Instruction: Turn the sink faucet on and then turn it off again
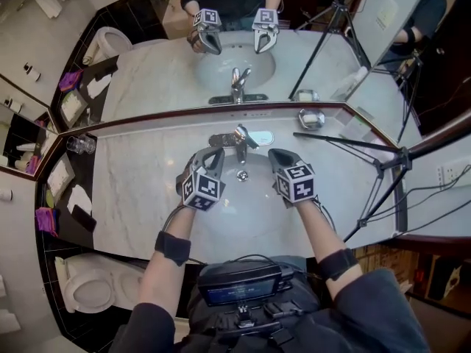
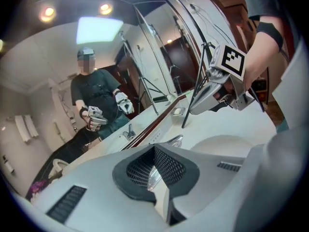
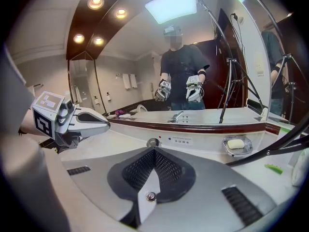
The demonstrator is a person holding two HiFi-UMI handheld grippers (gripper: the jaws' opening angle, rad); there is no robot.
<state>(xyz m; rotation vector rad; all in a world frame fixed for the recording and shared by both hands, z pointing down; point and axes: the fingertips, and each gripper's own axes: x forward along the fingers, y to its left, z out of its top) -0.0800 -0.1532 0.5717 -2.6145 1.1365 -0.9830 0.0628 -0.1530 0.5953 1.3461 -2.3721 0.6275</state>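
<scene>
- A chrome single-lever faucet (image 1: 239, 141) is seen at the centre of the head view. It stands on a flat chrome base plate at the back rim of the white oval basin (image 1: 246, 206), just under the lower edge of the mirror (image 1: 147, 72), and is repeated as a reflection above.
- One faucet, one basin and one round drain (image 1: 242, 175) are counted.
- Two grippers are counted, each carrying one marker cube.
- The left gripper (image 1: 209, 155) is held over the basin just left of the faucet. Its jaws are pressed together with nothing gripped, and chrome is glimpsed behind the pads. Whether the faucet is touched cannot be told.
- The right gripper (image 1: 278, 158) is held just right of the faucet, apart from it. Its jaws are likewise together and empty, with the drain showing below them.
- One soap dish (image 1: 311, 118) holding one pale bar is seen right of the faucet.
- One toilet (image 1: 88, 289) is seen at lower left, and one tripod (image 1: 401, 169) at right.
</scene>
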